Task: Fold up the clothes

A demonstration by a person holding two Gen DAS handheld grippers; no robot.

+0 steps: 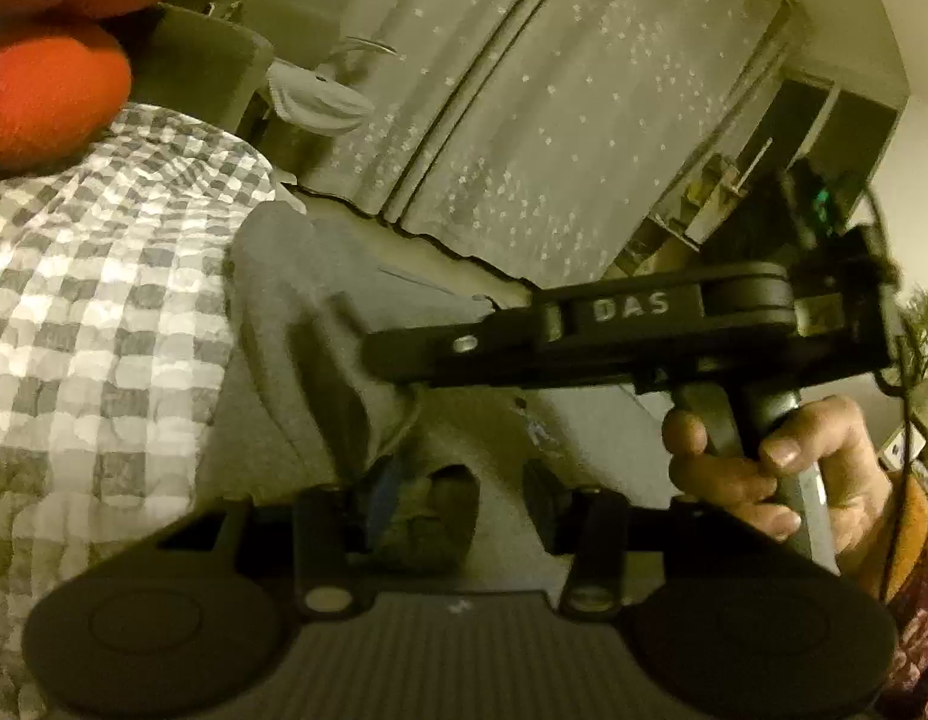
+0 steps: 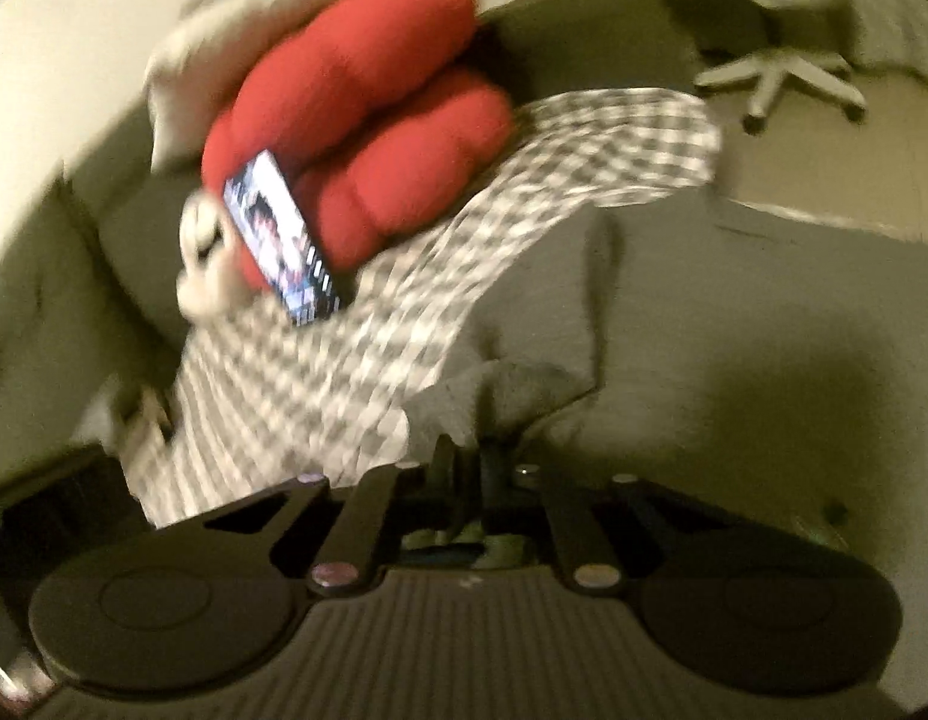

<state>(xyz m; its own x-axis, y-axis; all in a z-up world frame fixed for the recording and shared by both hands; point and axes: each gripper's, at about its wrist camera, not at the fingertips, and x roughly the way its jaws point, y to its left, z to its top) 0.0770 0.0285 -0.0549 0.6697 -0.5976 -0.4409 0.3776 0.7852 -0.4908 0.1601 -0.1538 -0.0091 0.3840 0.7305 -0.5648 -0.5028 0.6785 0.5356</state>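
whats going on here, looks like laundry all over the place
A person is partway through folding clothes with a handheld gripper in each hand. The right gripper is shut on a grey garment, lifting its edge, and the left gripper pinches the same cloth. The hand holding the right gripper's handle shows in the left view. A checked cloth and a red plush item lie behind.

A checkered bedspread (image 1: 104, 312) carries a grey garment (image 1: 296, 324).
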